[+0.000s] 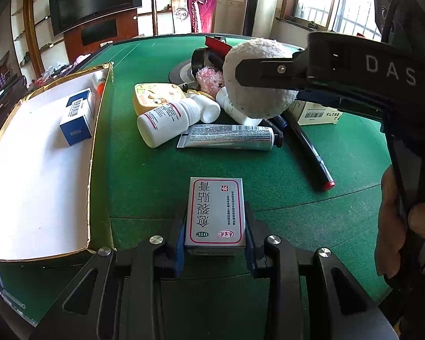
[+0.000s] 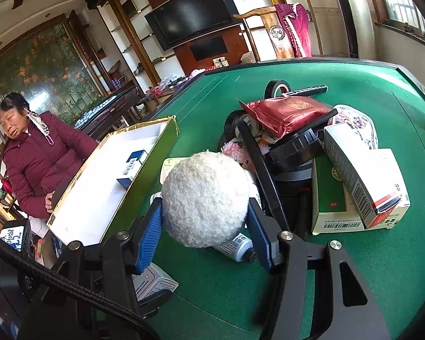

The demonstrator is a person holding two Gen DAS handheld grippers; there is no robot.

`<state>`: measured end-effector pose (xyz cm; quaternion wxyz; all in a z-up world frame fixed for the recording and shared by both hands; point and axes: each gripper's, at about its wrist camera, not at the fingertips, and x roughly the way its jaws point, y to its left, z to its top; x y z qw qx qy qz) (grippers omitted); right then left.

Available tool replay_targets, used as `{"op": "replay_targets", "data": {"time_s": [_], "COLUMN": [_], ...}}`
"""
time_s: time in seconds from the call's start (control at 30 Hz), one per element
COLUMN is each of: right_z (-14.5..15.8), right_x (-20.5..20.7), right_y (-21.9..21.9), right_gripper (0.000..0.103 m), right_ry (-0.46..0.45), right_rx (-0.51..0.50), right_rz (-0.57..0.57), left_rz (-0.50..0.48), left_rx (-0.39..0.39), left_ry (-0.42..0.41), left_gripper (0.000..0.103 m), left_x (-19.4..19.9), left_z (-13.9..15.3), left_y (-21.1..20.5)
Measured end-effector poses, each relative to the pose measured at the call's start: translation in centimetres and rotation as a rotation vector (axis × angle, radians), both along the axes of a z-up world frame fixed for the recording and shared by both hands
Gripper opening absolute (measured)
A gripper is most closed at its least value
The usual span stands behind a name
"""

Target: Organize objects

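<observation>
A: What did each claw have?

B: The left gripper pinched a white medicine box between its pads, just above the green table. The right gripper squeezed a fluffy white ball, held over the pile of bottles.

A: And the tray?

B: The white tray sat at the left, holding a blue box.

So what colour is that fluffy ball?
The fluffy ball is off-white, clearest in the right wrist view.
</observation>
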<state>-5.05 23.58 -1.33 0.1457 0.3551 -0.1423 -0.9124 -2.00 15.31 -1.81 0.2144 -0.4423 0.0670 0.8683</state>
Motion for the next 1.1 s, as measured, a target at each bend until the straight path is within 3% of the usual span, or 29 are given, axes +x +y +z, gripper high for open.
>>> {"op": "replay_targets", "data": {"time_s": [1.1], "right_z": [0.02], "right_x": [-0.14], "right_y": [0.35], "right_gripper": [0.056], "right_ry": [-0.002], "right_rx": [-0.002], "right_rz": [-0.02], "left_rz": [-0.004], "left_rx": [-0.003], "left_ry": [0.015], "left_gripper": [0.029], "left_x": [0.38], "left_z": [0.16], "left_y": [-0.5]}}
